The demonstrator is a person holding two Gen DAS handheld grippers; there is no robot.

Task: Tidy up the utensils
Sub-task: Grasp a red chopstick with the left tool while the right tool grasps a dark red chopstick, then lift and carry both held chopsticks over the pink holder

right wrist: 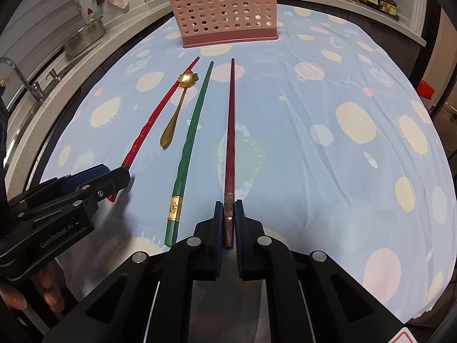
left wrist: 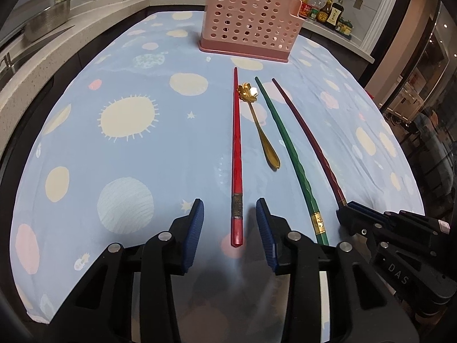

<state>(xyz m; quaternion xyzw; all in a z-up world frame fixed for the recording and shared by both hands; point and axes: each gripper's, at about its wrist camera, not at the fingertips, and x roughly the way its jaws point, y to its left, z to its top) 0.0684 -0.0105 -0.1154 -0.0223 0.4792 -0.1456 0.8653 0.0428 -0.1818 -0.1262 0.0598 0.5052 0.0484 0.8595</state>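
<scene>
A red chopstick (left wrist: 236,154), a gold flower-handled spoon (left wrist: 261,131), a green chopstick (left wrist: 288,148) and a dark red chopstick (left wrist: 308,140) lie side by side on the blue tablecloth (left wrist: 142,148). A pink perforated utensil holder (left wrist: 248,23) stands at the far side with chopsticks in it. My left gripper (left wrist: 230,208) is open, its fingers either side of the red chopstick's near end. My right gripper (right wrist: 229,207) is shut on the dark red chopstick (right wrist: 230,131) at its gold band. In the right wrist view I also see the red chopstick (right wrist: 160,108), spoon (right wrist: 178,111), green chopstick (right wrist: 191,137) and holder (right wrist: 222,8).
A counter with a sink and faucet (right wrist: 22,80) and a metal colander (left wrist: 48,17) runs along the left. Sauce bottles (left wrist: 325,8) stand on the counter behind the holder. The table edge drops off on the right near a glass door (left wrist: 422,71).
</scene>
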